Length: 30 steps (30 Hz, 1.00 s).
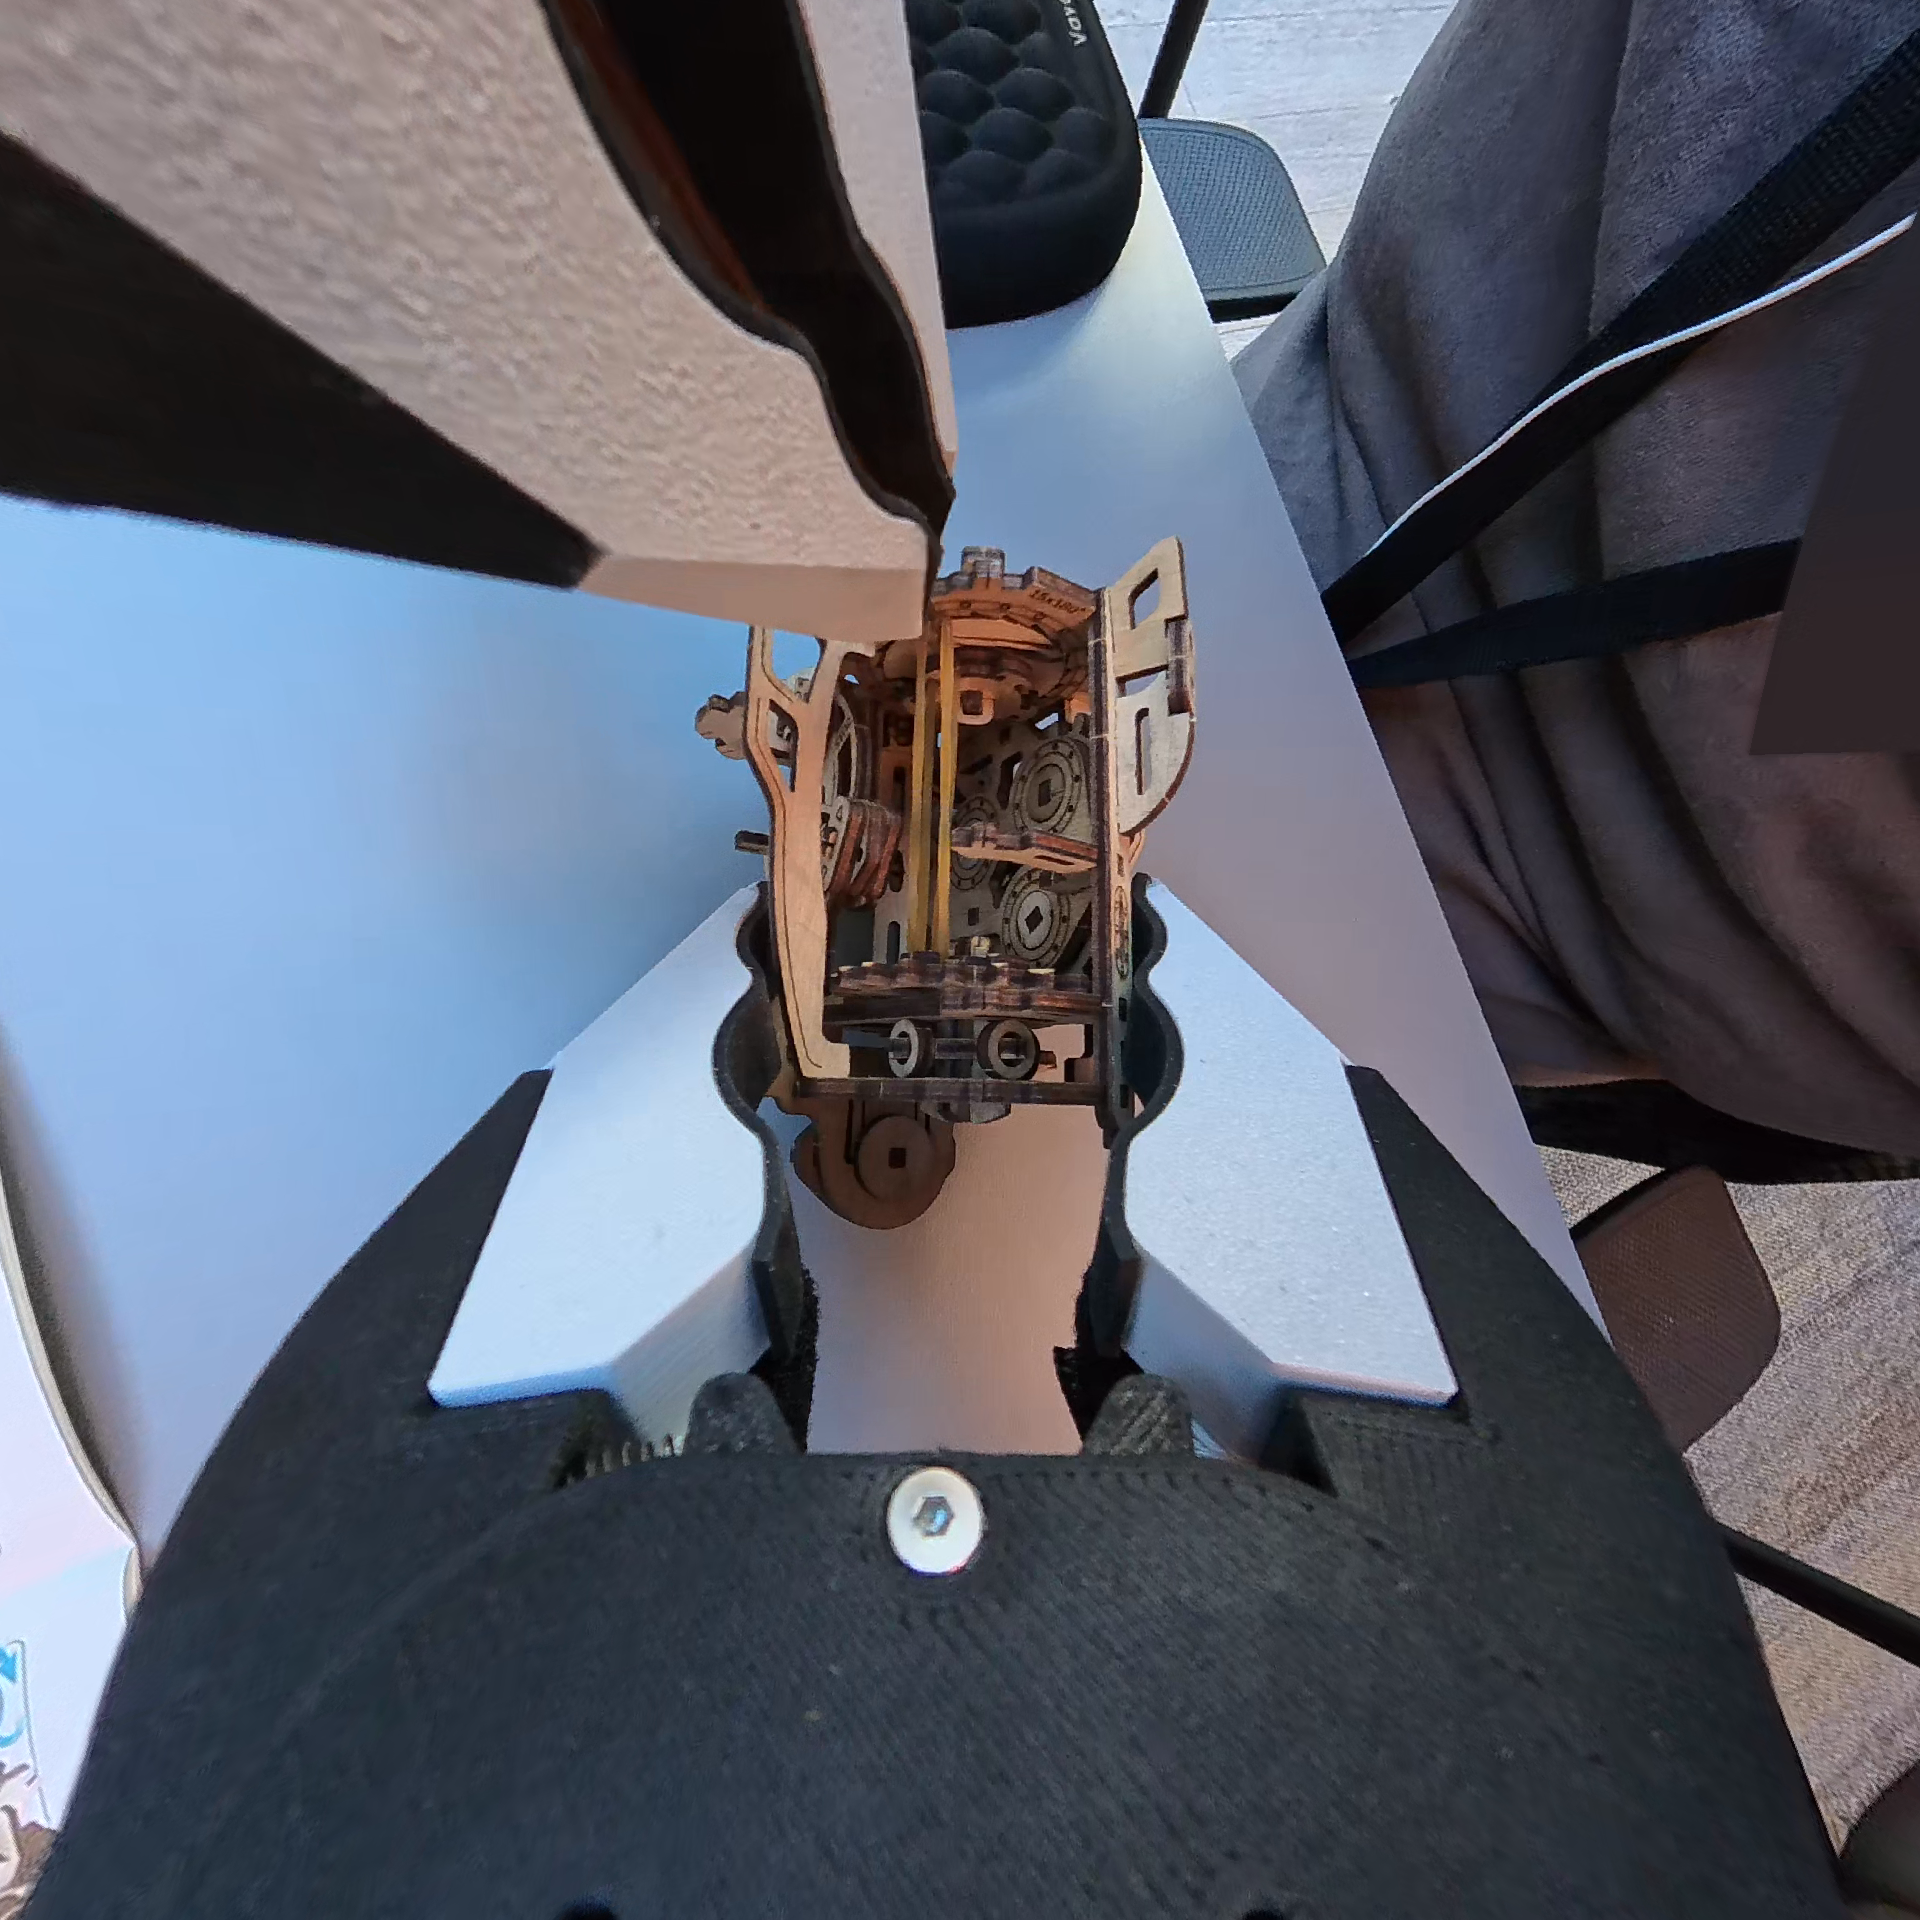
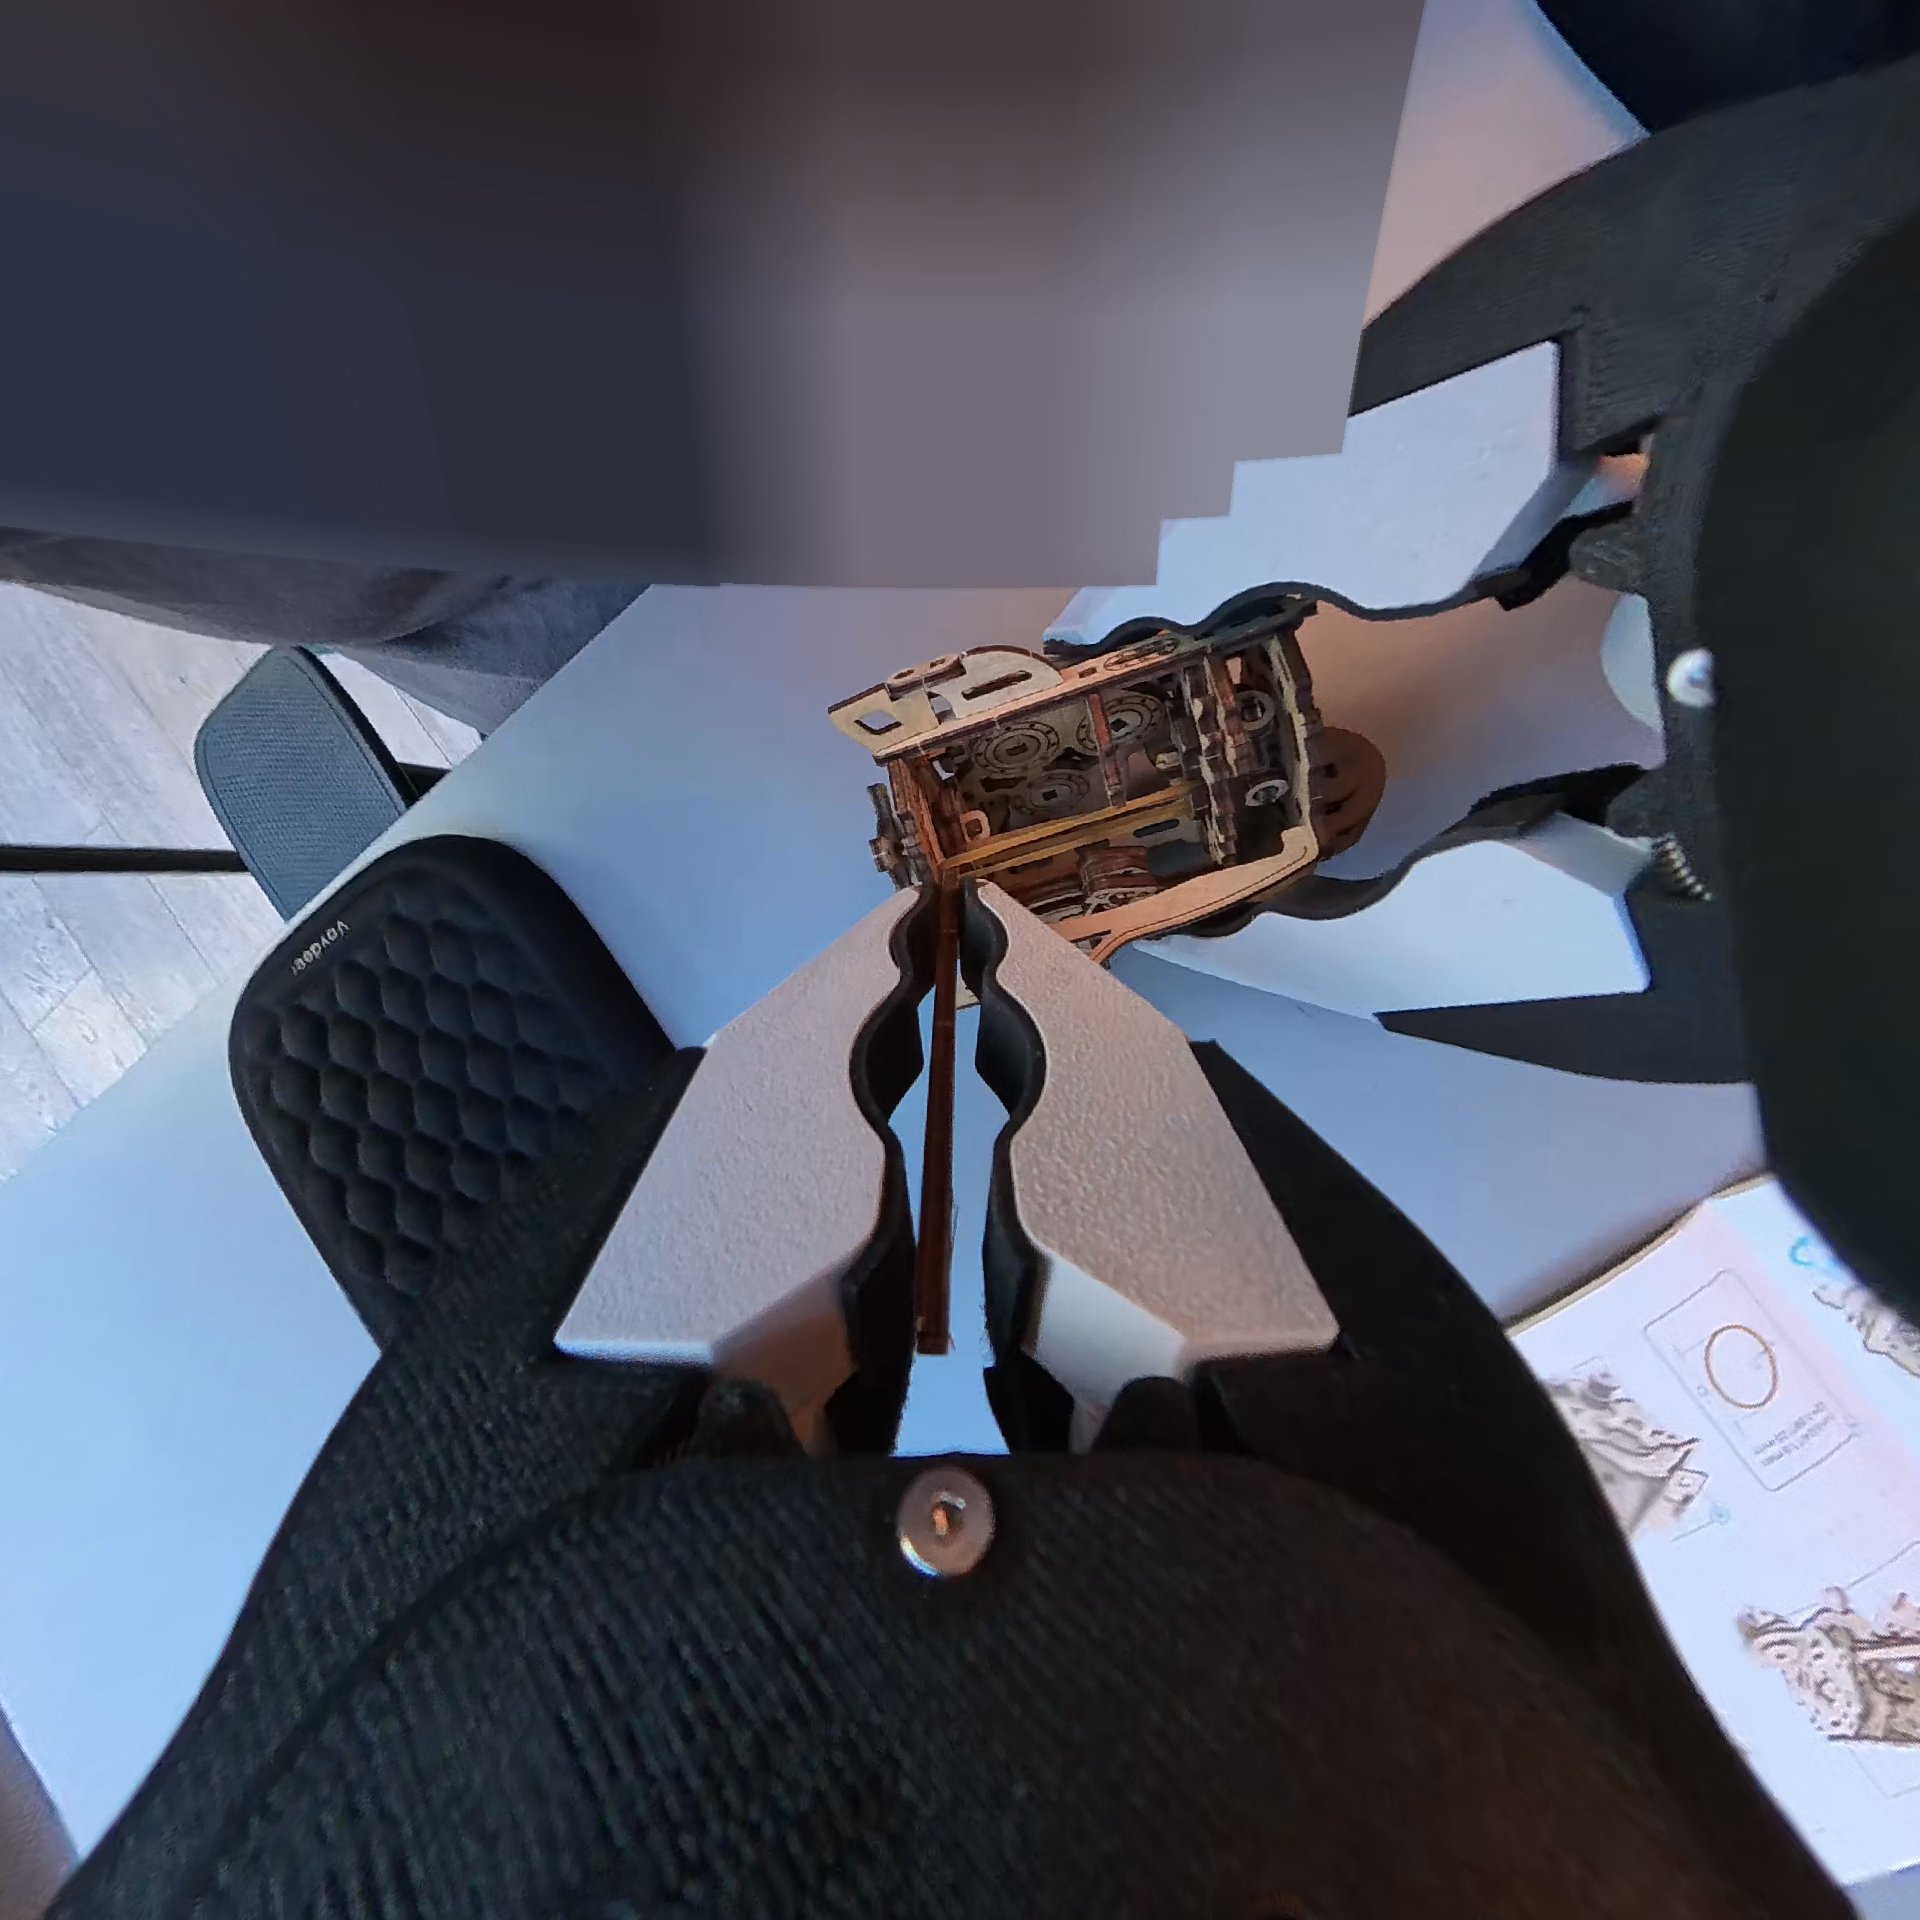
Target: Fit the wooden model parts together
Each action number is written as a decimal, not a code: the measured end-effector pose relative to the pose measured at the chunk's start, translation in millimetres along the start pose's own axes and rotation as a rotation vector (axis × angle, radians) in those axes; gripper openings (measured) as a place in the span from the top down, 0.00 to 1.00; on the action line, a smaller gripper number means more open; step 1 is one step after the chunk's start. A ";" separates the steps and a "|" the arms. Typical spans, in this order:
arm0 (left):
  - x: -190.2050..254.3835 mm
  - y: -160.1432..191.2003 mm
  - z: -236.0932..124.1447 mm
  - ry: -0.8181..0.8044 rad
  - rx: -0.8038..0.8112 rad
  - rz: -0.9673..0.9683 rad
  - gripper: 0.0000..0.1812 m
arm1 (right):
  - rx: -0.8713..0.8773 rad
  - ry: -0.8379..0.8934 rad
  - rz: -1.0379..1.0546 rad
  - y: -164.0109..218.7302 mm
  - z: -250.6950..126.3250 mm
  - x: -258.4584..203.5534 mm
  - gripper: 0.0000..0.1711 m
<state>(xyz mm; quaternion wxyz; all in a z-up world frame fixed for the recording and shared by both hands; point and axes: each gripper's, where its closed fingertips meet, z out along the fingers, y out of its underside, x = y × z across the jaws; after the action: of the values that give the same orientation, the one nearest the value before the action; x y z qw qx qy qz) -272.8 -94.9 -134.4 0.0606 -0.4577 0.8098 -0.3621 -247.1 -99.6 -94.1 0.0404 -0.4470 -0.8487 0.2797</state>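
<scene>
A black honeycomb pad point(image 2: 436, 1070) lies on the white surface point(image 1: 312, 779) near its edge, an instruction sheet point(image 2: 1704, 1455) off to the other side, a seated person point(image 1: 1621, 623) close by. The left tongs point(image 1: 951, 997) clamp the wooden model point(image 1: 966, 831), lifted above the surface. The right tongs point(image 2: 940, 904) pinch a thin wooden strip point(image 2: 938, 1143) edge-on, its tip touching the model's end by the rubber band point(image 2: 1070, 836).

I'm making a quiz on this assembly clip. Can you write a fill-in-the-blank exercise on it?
1. The left gripper is shut on the wooden ____.
2. The right gripper pinches a thin flat wooden piece by its ____.
3. Yellow ____ bands stretch inside the model.

Answers: model; faces; rubber
</scene>
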 end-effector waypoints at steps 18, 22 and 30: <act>0.3 -1.0 -0.3 0.020 0.017 0.009 0.64 | 0.049 -0.005 -0.113 -5.8 -4.6 2.9 0.99; 0.4 -1.1 -0.3 0.018 0.018 0.008 0.64 | 0.072 -0.008 -0.030 -1.2 0.2 1.8 0.99; 2.0 -1.3 -0.1 0.026 0.024 0.036 0.64 | 0.188 0.100 -0.020 -2.6 0.3 8.9 0.99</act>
<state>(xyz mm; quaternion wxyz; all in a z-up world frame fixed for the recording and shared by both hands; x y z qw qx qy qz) -273.0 -96.8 -133.0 0.0623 -0.4377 0.8140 -0.3767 -254.4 -93.9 -94.6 0.1273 -0.4460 -0.8202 0.3349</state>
